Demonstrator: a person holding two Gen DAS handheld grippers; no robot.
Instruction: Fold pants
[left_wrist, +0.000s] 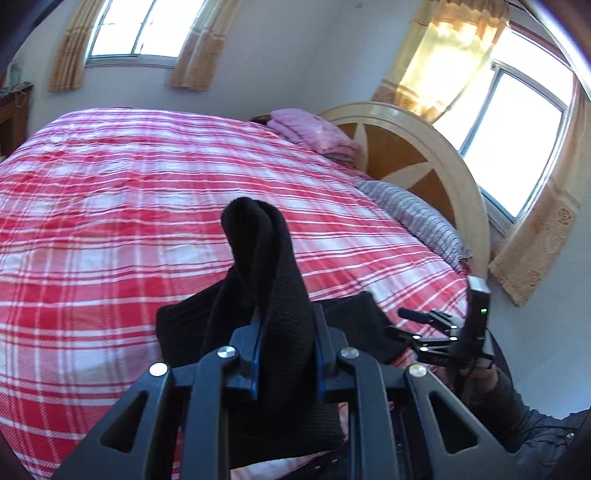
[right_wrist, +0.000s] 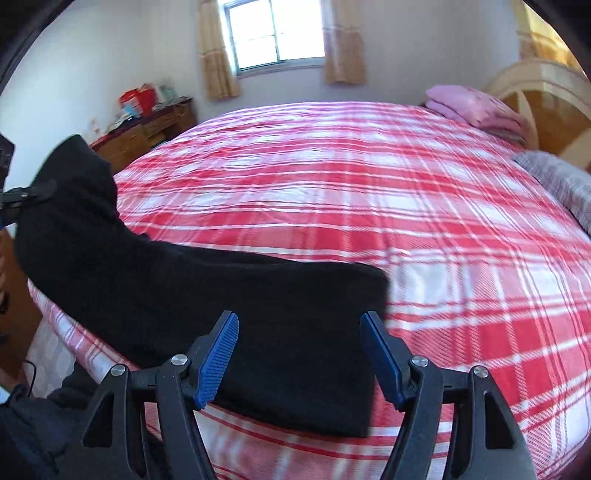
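On the near edge of the bed (right_wrist: 369, 192), over a red and white plaid cover, lie the black pants (right_wrist: 258, 332), knit and thick, with one part flat on the cover and the other end raised to the left. The left claw (left_wrist: 286, 350) is clamped on that raised end: in the left wrist view the cloth is pinched between its blue pads (left_wrist: 256, 354) and stands up above them in a rolled bunch, while the rest drops down to the flat part below. In the right wrist view the same lifted end rises at the far left of the frame, where the left claw (right_wrist: 35, 192) bites it from the side. The right claw (right_wrist: 299, 350) hovers over the flat part with its jaws spread wide and nothing between them; its blue pads (right_wrist: 218, 362) frame the black cloth beneath, though whether they touch it cannot be told. From the left wrist view the right claw (left_wrist: 410, 325) shows at the near right, beside the flat part's right edge. At the far right of the bed lie a folded pink blanket (left_wrist: 310, 133) and a striped grey pillow (left_wrist: 417, 218), both against the rounded headboard (left_wrist: 410, 155). A wooden dresser (right_wrist: 147, 129) stands by the far left wall, with a curtained window (right_wrist: 275, 33) above the bed's far side.
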